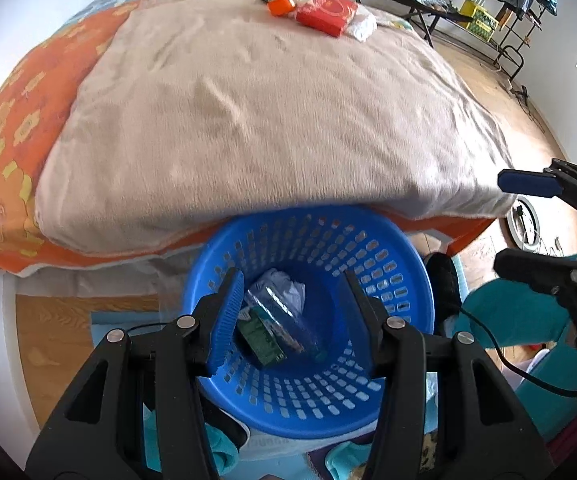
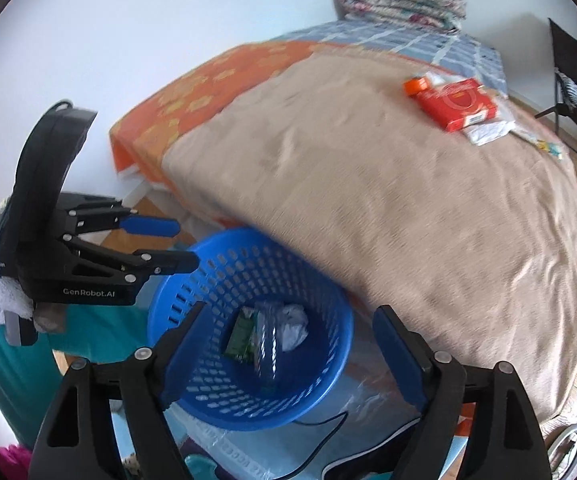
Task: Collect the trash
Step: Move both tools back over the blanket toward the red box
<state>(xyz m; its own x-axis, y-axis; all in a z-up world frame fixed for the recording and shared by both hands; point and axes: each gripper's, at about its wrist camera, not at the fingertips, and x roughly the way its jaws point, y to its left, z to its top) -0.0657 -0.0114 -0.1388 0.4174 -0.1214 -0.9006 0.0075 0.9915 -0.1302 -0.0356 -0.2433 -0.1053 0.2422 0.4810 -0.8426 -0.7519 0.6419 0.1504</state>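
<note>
Three pieces of trash already down in the blue perforated basket point(image 1: 308, 320): a crumpled clear plastic bottle point(image 1: 284, 320), a green carton point(image 1: 262, 340) touching it, a wad of white paper point(image 1: 288, 286) behind. Basket on the floor, tucked against the edge of the bed point(image 1: 248, 128). Roughly halfway by the look of it. Left to collect, on the beige blanket well away from the basket near the far side: a red box point(image 2: 458, 102), a small orange container point(image 2: 416, 86) just beside it, and white wrappers point(image 2: 488, 130) partly under the box.

Left gripper point(image 1: 292, 316) poised directly above the basket, jaws spread, nothing between them. Right gripper point(image 2: 284, 344) likewise above the basket, jaws wide apart and empty. Remaining trash well apart from both, across the bed; next reach probably toward the red box.
</note>
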